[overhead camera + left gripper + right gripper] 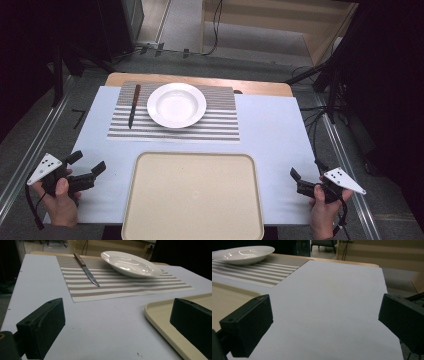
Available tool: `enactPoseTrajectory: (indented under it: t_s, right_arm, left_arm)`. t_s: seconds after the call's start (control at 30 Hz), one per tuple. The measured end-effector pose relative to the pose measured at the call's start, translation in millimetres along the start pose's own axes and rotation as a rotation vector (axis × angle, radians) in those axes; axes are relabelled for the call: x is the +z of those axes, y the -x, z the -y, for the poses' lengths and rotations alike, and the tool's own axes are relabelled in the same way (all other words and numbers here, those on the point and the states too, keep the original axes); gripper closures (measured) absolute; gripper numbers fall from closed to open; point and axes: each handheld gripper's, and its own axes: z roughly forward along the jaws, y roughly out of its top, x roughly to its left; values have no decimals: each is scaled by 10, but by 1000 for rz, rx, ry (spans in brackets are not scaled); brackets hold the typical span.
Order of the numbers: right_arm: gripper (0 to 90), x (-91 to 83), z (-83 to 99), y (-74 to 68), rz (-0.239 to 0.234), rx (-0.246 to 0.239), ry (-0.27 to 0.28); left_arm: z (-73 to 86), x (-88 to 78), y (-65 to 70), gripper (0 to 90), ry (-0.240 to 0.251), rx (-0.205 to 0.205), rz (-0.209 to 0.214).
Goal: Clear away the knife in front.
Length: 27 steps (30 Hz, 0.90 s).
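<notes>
At about eight o'clock on the table (280, 150), the person's left hand (62, 197) grips the left gripper (86, 165) from below, fingers wrapped round its body, the grey three-cornered plate tipped up toward the outer edge. Its jaws stand wide apart with nothing between them, pointing roughly toward two o'clock, at the near-left corner of the tray (192, 197). In the left gripper view the two black jaws frame bare table, with the tray's rim (160, 315) just inside the right jaw.

At four o'clock the right hand (325, 207) holds the right gripper (306, 176) in the same way, low over the table's right edge, its jaws also spread wide and empty, aimed toward ten o'clock. The right gripper view looks across bare white tabletop between the jaws.

The beige tray sits at six o'clock, between the two hands and apart from both. Beyond it, at twelve o'clock, a striped placemat (220, 125) lies flat. A white deep plate (176, 105) rests on the mat near its middle. A steak knife (134, 105) with a brown wooden handle lies on the mat just left of the plate, not touching it, handle toward the far edge and tip toward the person.

Nothing lies between either gripper and the mat except the tray.
</notes>
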Motion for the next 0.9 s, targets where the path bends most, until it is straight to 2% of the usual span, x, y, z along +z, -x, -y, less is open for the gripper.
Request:
enactPoseTrajectory:
  t_s: [0.23, 0.4, 0.5, 0.63, 0.73, 0.9]
  right_arm:
    - [0, 10, 0, -17, 2, -13, -9]
    - [0, 8, 1, -16, 2, -10, -7]
    - [0, 14, 1, -26, 5, -20, -12]
    - [0, 20, 1, -29, 5, -28, -13]
    - [0, 17, 4, -31, 4, -34, -12]
    - [0, 15, 4, -42, 4, -36, -17]
  left_arm:
    - [-23, 5, 24, 0, -22, 26, -11]
    - [-65, -8, 31, 0, -35, 9, -15]
    - [-151, 3, 113, 0, -43, 1, -29]
    - [-226, 18, 184, 0, -55, 10, -24]
    - [-303, 55, 237, 0, -63, -1, -25]
    - [-407, 124, 277, 49, -74, 2, -39]
